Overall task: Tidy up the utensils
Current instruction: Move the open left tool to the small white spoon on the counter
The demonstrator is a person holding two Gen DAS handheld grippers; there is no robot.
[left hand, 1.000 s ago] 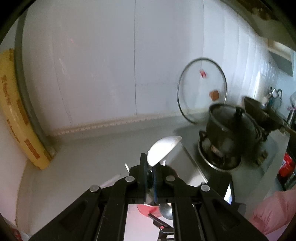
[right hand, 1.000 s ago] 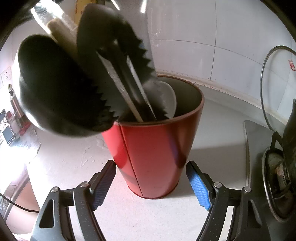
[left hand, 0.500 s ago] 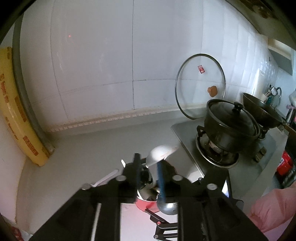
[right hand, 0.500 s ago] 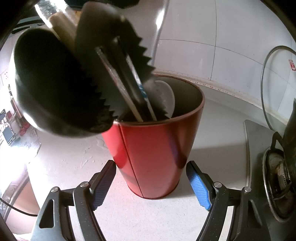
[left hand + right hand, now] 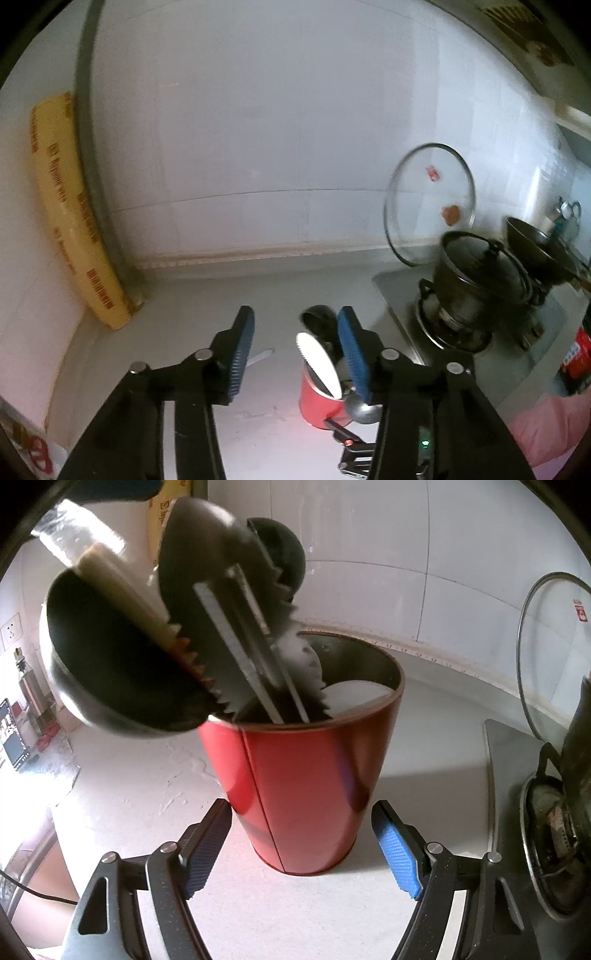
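A red utensil holder (image 5: 306, 794) stands on the pale counter, packed with a black ladle (image 5: 110, 672), a black slotted turner (image 5: 207, 602) and a white spoon (image 5: 351, 698). My right gripper (image 5: 301, 806) is shut on the holder's lower sides, one blue pad on each flank. In the left wrist view the holder (image 5: 317, 402) sits below and to the right, with the white spoon (image 5: 319, 363) resting in it. Above it hovers my left gripper (image 5: 295, 314), its jaws opening, the pads touching nothing.
A glass lid (image 5: 428, 206) leans on the tiled wall. Right of it are a black pot (image 5: 476, 280) on the stove and a wok (image 5: 532, 251). A yellow box (image 5: 70, 221) stands in the left corner. A pink sleeve (image 5: 554, 432) shows at the lower right.
The left gripper opened and let go of the white spoon, then rose and drew back. The spoon now rests in the red holder. The right gripper kept still.
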